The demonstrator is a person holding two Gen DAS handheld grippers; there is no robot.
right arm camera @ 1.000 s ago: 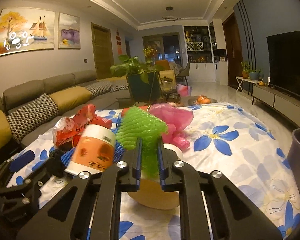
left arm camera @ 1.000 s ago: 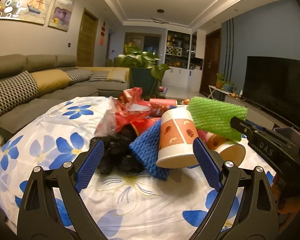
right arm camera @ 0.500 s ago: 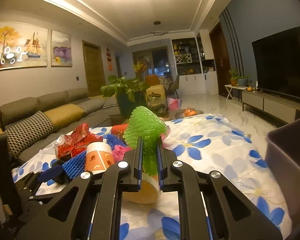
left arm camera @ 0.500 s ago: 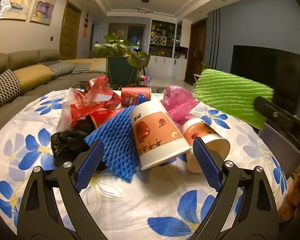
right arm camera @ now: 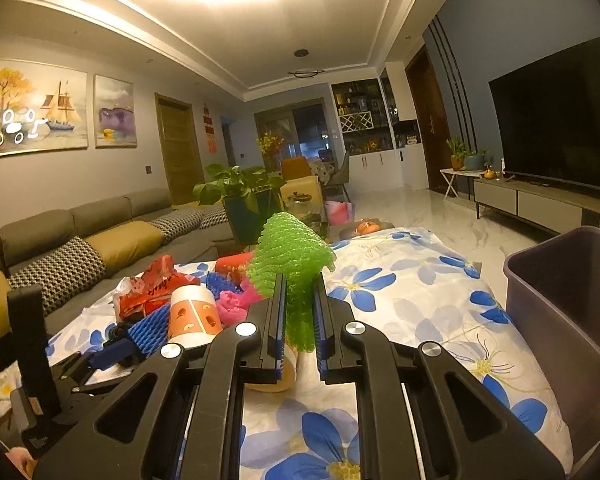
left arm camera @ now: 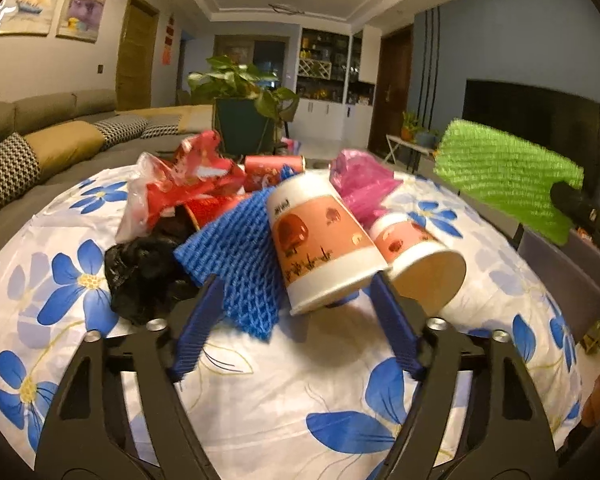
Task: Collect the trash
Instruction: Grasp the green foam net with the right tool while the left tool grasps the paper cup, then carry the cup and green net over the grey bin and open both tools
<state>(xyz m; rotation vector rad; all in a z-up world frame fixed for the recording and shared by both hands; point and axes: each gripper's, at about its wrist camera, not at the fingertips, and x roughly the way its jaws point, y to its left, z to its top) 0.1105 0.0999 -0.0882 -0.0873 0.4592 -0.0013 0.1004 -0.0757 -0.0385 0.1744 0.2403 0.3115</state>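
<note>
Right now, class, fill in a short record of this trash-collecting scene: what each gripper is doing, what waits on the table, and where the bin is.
right gripper: shut on the green foam net, lifted clear of the pile
left gripper: jaws closing around the nearer paper cup and the blue foam net; pads not yet pressing
pile on table: second paper cup, black bag, pink bag, red wrappers
surface: floral tablecloth
bin: grey bin at the table's right edge

We see a white tablecloth (left arm camera: 260,408) with blue flowers—ahead of the left gripper (left arm camera: 296,316), blue foam netting (left arm camera: 244,264), an orange-banded white paper cup (left arm camera: 324,248)—green netting (right arm camera: 292,256) between the right's pads.
</note>
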